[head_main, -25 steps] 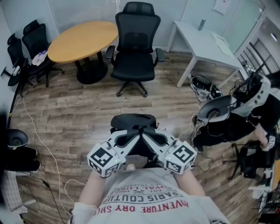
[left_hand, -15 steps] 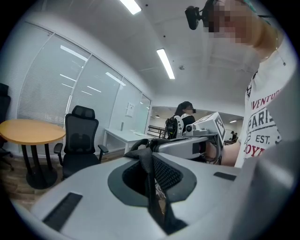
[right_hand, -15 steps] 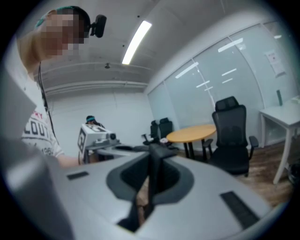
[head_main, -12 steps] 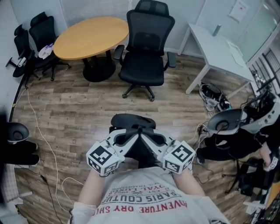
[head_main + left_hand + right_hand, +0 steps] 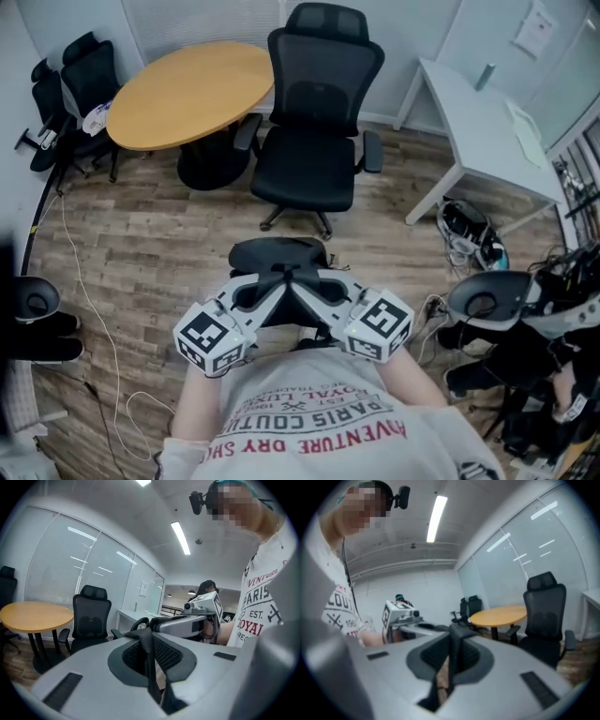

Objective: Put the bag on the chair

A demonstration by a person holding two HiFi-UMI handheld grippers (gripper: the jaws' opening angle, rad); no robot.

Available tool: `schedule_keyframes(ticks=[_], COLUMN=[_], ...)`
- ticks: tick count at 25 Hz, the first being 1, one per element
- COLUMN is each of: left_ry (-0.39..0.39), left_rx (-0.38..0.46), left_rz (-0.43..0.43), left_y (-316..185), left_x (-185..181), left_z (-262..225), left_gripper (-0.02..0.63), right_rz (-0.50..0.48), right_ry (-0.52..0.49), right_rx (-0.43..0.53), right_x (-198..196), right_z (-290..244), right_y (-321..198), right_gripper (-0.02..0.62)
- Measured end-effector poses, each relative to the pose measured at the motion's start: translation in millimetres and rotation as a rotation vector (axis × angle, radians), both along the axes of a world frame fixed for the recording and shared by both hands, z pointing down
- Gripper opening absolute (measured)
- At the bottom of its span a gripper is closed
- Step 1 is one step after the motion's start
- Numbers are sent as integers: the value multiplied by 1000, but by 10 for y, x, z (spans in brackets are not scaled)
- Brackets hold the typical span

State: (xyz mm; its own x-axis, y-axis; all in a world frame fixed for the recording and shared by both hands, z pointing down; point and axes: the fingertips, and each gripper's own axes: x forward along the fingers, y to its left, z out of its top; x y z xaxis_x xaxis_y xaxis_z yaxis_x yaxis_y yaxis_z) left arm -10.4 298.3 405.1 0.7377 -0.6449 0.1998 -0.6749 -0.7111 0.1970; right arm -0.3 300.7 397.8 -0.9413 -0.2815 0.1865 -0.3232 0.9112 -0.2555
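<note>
A black bag (image 5: 278, 255) hangs in front of the person's chest, above the wooden floor. My left gripper (image 5: 273, 281) and right gripper (image 5: 306, 281) meet tip to tip over it, each shut on a black strap of the bag. In the left gripper view the strap (image 5: 148, 654) runs down between the grey jaws; in the right gripper view another strap (image 5: 455, 652) is pinched the same way. The black office chair (image 5: 315, 141) stands just beyond the bag, its seat facing me and bare. Most of the bag's body is hidden under the grippers.
A round wooden table (image 5: 183, 86) stands left of the chair, with more black chairs (image 5: 67, 86) behind it. A white desk (image 5: 480, 111) is at the right, with gear and cables (image 5: 469, 234) under it. A white cable (image 5: 86, 298) trails over the floor at left.
The chair and table have come closer and lower in the head view as the person stepped towards them. Both grippers keep their hold on the bag's straps.
</note>
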Motion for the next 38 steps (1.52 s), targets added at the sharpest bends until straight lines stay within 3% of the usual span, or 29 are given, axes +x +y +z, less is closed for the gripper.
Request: schedule_keyframes(ticks=[7,13,19,28,33,38], left_ry=[6,-2,-31,-62,-86,-84], left_rx=[-48,-54,-70,-56,-57,-69], left_rz=[-15,24,153,333,329,287], left_y=[-999,-1932,-2833,-3752,-4251,-5040], left_x=[250,189,83,-502,-656,-572], left_z=[96,119,187,149,207,257], left_gripper=[49,49,49,49,49,49], right_rz=[17,64,165,300,334,326], right_ry=[34,33,16,-39,-8,6], right_rx=[-23,-9,-55,-124,-133,-120], right_x=[251,222,89,-474,-622,-536], right_z=[70,82,136,86,173,235], right_y=[-982,-1897,-2853,-3807,-4238,-4971], right_gripper=[44,44,44,44,44,44])
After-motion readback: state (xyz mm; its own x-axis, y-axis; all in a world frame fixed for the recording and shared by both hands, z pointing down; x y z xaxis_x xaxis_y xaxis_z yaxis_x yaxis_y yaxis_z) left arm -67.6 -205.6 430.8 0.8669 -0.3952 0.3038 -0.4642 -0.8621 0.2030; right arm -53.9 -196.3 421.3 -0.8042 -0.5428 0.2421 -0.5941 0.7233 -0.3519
